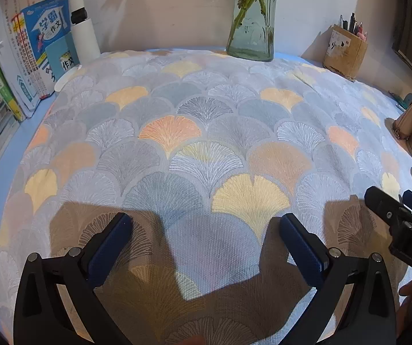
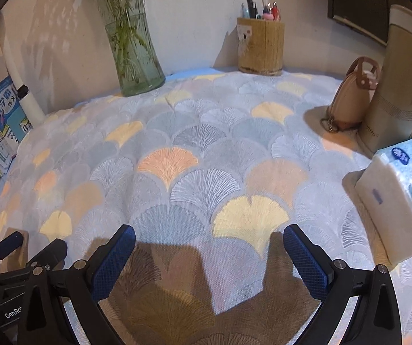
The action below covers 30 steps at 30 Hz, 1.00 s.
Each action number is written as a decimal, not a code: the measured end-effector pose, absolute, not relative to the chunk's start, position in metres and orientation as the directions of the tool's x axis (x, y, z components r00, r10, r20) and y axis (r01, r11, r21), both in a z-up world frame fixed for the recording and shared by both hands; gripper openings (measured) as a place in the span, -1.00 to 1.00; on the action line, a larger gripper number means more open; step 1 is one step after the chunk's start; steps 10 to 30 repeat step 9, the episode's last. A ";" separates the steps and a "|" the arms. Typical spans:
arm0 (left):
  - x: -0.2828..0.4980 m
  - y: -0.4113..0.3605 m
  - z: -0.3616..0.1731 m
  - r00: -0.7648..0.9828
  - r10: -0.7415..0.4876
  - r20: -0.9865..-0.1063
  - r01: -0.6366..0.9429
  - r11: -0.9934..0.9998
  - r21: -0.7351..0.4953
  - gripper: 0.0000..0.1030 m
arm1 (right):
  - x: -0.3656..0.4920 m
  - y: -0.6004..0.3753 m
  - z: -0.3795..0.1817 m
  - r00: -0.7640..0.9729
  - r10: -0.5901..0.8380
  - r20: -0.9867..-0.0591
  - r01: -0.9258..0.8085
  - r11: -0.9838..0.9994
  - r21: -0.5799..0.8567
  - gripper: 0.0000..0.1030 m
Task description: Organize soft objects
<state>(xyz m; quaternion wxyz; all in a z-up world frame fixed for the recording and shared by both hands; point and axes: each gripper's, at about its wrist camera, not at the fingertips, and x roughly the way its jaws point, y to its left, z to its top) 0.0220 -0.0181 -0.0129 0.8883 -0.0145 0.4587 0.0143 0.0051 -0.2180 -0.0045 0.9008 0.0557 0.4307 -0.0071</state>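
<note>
A cloth with a fan-leaf pattern in grey, orange and yellow (image 1: 206, 132) (image 2: 194, 155) lies spread flat over the blue table. My left gripper (image 1: 206, 227) hovers open over the cloth's near part, nothing between its blue pads. My right gripper (image 2: 209, 241) is open too, just above the cloth, with nothing in it. The right gripper's tips (image 1: 392, 201) show at the right edge of the left wrist view. The left gripper (image 2: 28, 244) shows at the lower left of the right wrist view. A soft pack of tissues (image 2: 398, 198) lies on the cloth's right side.
A glass vase with green stems (image 1: 252, 20) (image 2: 131, 46) stands at the back. A pen holder (image 1: 345, 49) (image 2: 260, 46) sits back right. Books (image 1: 30, 54) and a white lamp post (image 1: 81, 20) stand at the left. A small tan bag (image 2: 349, 97) leans on a beige cylinder (image 2: 398, 86).
</note>
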 end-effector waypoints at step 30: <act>0.024 -0.016 -0.013 0.583 0.000 -0.812 -0.010 1.000 -0.007 1.00 | 0.011 -0.209 -0.011 0.587 0.017 -0.809 0.036 0.998 0.048 1.00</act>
